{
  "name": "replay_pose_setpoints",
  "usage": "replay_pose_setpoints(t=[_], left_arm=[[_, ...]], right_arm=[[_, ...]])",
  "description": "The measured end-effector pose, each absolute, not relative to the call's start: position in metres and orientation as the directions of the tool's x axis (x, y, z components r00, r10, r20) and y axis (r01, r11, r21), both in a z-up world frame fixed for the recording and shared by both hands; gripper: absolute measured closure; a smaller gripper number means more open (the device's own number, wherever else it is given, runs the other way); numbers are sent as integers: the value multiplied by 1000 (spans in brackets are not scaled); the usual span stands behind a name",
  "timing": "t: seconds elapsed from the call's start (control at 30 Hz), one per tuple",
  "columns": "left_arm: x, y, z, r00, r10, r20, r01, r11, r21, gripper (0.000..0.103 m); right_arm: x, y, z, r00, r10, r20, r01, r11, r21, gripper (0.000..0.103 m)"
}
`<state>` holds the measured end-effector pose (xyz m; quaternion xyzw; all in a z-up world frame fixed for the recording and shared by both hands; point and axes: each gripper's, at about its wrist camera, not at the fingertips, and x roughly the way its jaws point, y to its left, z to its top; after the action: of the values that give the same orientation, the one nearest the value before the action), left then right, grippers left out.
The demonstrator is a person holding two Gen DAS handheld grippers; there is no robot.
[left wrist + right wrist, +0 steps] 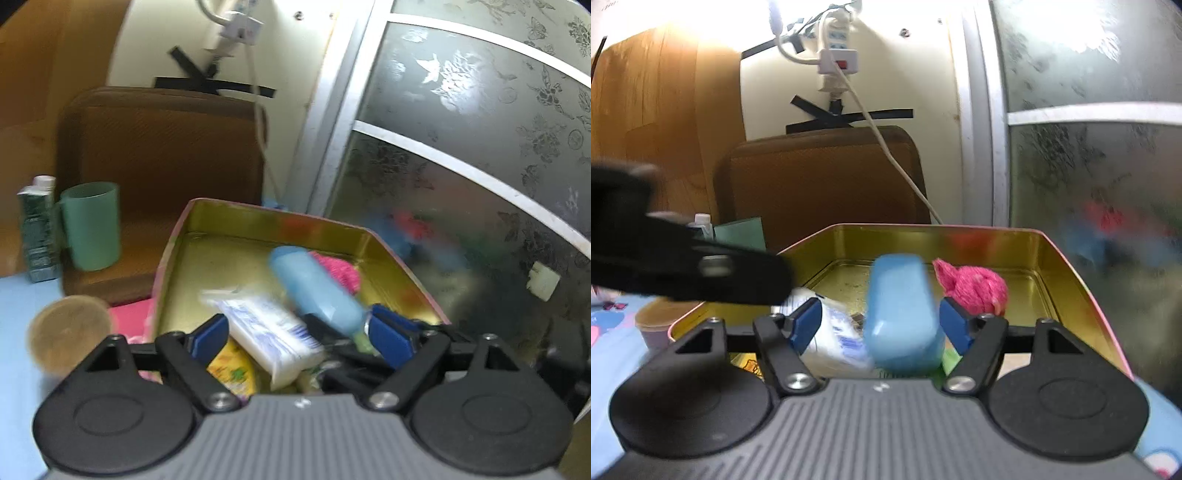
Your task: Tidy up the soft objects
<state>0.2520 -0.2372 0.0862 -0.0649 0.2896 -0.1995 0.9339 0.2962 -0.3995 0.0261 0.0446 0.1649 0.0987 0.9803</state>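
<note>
A light blue soft block (903,314) is seen between the wide-apart blue pads (805,325) of the right gripper (881,325). A pink fluffy thing (971,290) and a white packet (831,332) are seen inside the gold tin (1067,280).

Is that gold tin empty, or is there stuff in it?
Not empty. The tin holds a blue bottle, a pink fluffy thing and a white packet; part of its floor is bare.
</note>
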Motion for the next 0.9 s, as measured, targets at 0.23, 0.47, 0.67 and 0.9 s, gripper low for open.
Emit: replay_pose_setpoints(t=[0.23, 0.47, 0.67, 0.9], left_arm=[[219, -220, 81, 783, -281, -554, 255, 959, -126, 5], [179, -202, 76, 798, -208, -565, 185, 978, -98, 0], [157, -188, 69, 798, -141, -586, 117, 990, -79, 0], [143, -179, 61, 780, -18, -626, 33, 999, 12, 0]], right_arm=[[232, -402, 21, 960, 165, -227, -125, 975, 182, 21], [185, -404, 16, 959, 163, -233, -116, 972, 205, 20], [177, -401, 18, 924, 232, -304, -145, 948, 282, 19], [172, -397, 28, 886, 315, -341, -173, 906, 387, 14]])
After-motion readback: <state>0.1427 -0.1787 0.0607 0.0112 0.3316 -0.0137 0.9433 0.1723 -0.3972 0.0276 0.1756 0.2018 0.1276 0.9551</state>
